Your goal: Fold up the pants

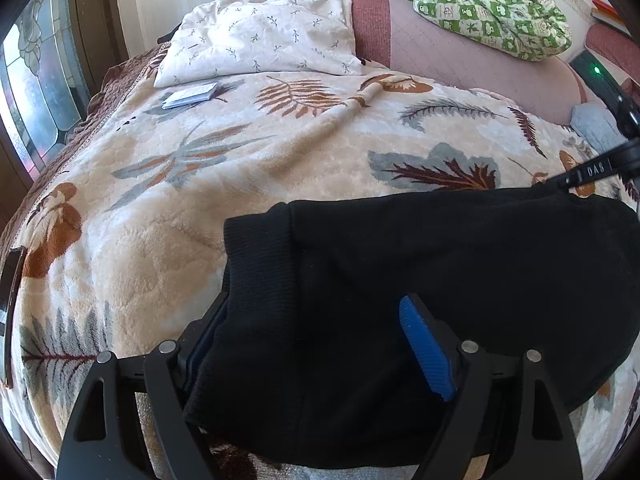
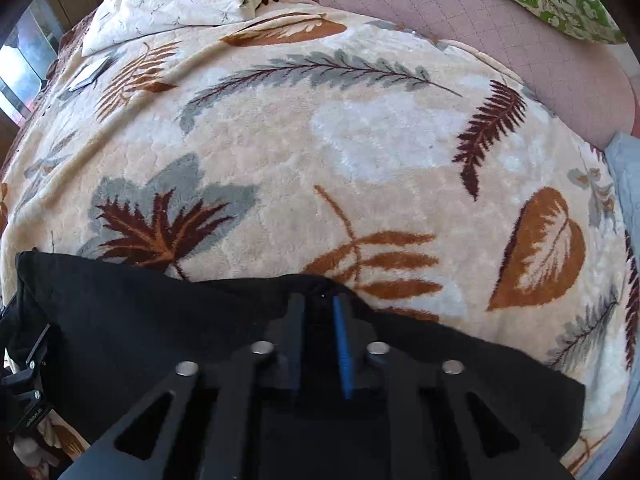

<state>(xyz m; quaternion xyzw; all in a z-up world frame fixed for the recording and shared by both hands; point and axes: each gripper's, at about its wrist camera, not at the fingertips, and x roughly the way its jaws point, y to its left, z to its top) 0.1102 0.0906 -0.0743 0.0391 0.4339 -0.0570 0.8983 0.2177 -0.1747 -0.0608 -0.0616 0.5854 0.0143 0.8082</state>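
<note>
Nearest the left lens: black pants [image 1: 420, 280], ribbed cuff draped between the jaws of the left gripper [image 1: 316, 344], which stand wide apart with cloth lying loose across the gap, not pinched. Right gripper [image 2: 320, 312]: jaws nearly together, clamped on the far edge of the pants [image 2: 160, 320], pads hard to separate from the dark cloth. Pants spread on the near part of the bed, over the leaf-print blanket [image 2: 320, 152].

Judged best for the fold: close the left jaws on the cuff before any lift, match height with the right, keep the edge taut, carry both corners together, lay down flat without dragging the plush pile.

Further off: white pillow [image 1: 260, 36], small booklet [image 1: 192, 95] beside it, green quilt [image 1: 492, 4] on the pink headboard [image 1: 472, 56]. Nothing near enough to obstruct; fleecy blanket likely to grip the cloth.
</note>
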